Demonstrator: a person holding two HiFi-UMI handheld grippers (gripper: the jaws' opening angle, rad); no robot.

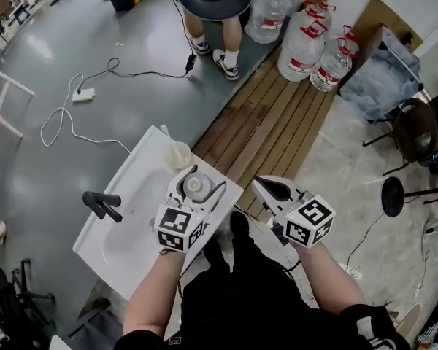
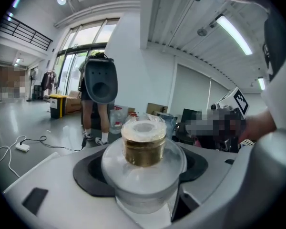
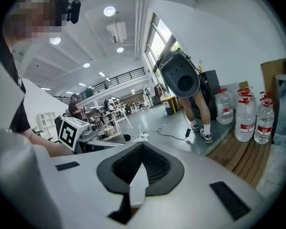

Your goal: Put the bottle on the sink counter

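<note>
Gripping the bottle [image 2: 144,149] between the left gripper [image 1: 196,186] jaws — gold neck outward, above the sink counter [image 1: 142,173] edge — with right gripper [image 3: 138,173] jaws pressed together, empty.

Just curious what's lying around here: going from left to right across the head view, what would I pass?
Black tap → left claw gripping a bottle → right claw, shut and empty → chair.
</note>
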